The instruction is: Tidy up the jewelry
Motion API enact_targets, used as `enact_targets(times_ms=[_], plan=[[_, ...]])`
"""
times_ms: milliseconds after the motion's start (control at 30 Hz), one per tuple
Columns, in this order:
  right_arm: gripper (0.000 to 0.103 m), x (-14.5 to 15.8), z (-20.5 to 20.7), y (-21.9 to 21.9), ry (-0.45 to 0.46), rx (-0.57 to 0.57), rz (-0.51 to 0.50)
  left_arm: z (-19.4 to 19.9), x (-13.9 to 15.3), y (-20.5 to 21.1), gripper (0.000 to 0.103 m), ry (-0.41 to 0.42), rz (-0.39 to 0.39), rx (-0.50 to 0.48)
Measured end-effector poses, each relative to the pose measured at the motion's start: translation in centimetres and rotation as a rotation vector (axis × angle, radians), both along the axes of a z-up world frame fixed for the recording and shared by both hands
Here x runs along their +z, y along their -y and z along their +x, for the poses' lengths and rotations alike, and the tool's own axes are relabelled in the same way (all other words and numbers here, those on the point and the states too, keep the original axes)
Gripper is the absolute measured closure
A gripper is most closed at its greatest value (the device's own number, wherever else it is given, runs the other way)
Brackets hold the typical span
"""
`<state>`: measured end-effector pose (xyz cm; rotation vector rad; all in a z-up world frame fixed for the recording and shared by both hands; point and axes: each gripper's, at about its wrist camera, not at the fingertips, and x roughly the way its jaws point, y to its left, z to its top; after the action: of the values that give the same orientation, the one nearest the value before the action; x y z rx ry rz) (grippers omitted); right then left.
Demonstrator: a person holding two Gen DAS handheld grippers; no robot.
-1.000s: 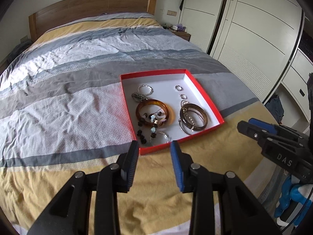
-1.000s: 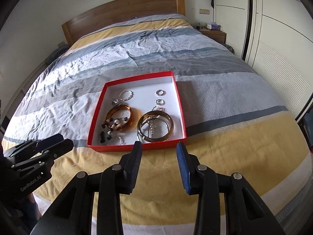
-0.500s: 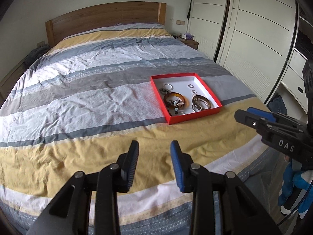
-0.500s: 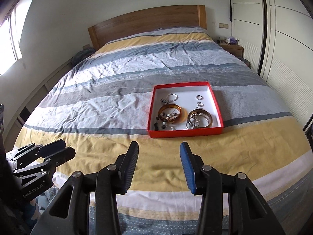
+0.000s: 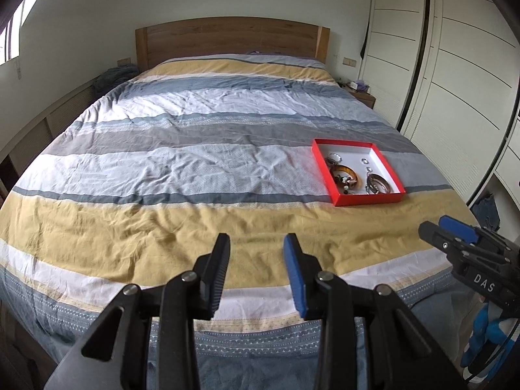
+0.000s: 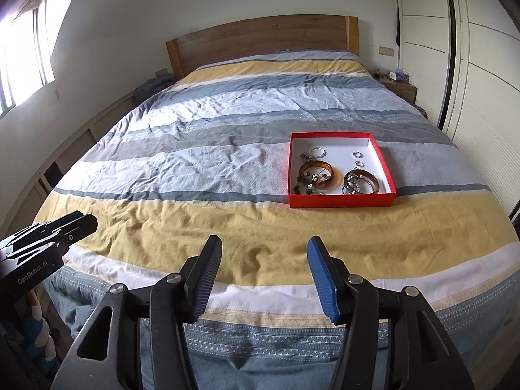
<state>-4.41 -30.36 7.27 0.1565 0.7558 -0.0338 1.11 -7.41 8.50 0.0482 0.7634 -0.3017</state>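
Note:
A red tray (image 5: pixel 369 199) with a white inside lies on the striped bed, right of centre; it also shows in the right wrist view (image 6: pixel 341 201). In it lie an amber bangle (image 6: pixel 317 172), a dark metal bangle (image 6: pixel 361 180), small silver rings (image 6: pixel 357 154) and dark beads (image 6: pixel 297 189). My left gripper (image 5: pixel 256 256) is open and empty, held off the foot of the bed, far from the tray. My right gripper (image 6: pixel 265 258) is open and empty, also off the foot of the bed.
The bed (image 5: pixel 195 162) has a wooden headboard (image 5: pixel 232 39). White wardrobe doors (image 5: pixel 455 65) stand along the right. A nightstand (image 6: pixel 398 87) sits at the far right of the headboard. A window (image 6: pixel 19 61) is at the left.
Both grippers have pulled back from just in front of the tray to beyond the foot of the bed. The tray now looks small and far. Both stay open and empty.

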Motion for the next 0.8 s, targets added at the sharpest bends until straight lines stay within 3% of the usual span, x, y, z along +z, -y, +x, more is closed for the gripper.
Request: enact_targets(times_ms=[333,533,800], plan=[[0.04,0.7,-2.2,-0.2,0.037,-0.039,-0.012,-2.0,1.1,-0.6,0.07,0.048,0.019,0.059],[0.026,1.0,-3.0,-0.3,0.058,-0.063,-0.041,-3.1,1.7,-0.7,0.069,0.09,0.044,0.084],[0.022,0.6,-3.1,-0.5,0.045,-0.082,-0.071,-3.7,1.6,-1.0,0.066,0.101,0.039,0.085]])
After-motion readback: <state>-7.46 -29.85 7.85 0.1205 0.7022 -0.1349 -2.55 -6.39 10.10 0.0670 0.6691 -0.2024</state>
